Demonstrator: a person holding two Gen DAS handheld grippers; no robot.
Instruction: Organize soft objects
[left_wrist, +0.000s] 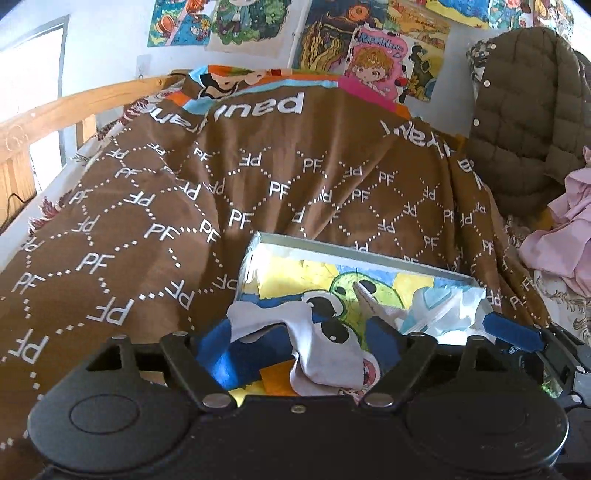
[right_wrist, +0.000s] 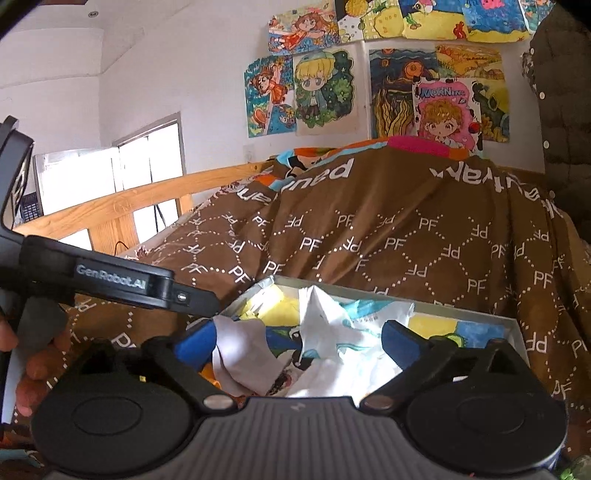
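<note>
An open shallow box (left_wrist: 354, 254) (right_wrist: 369, 291) with a colourful drawing on its floor lies on a brown blanket (left_wrist: 258, 177) printed with "PF". In it lie a white cloth with cartoon eyes (left_wrist: 325, 354) (right_wrist: 240, 350) and a crinkled white-and-blue plastic bag (left_wrist: 436, 306) (right_wrist: 332, 321). My left gripper (left_wrist: 301, 347) is open over the box's near-left part; the white cloth drapes loosely between its blue pads. My right gripper (right_wrist: 299, 341) is open over the bag, its pads apart from it. One blue finger of the right gripper (left_wrist: 513, 332) shows at the box's right end.
A wooden bed rail (left_wrist: 55, 110) (right_wrist: 110, 210) runs along the left. An olive puffer jacket (left_wrist: 524, 110) hangs at the right above a crumpled pink garment (left_wrist: 569, 229). Drawings (right_wrist: 321, 88) cover the wall. A hand (right_wrist: 22, 354) holds the left gripper's body (right_wrist: 110, 280).
</note>
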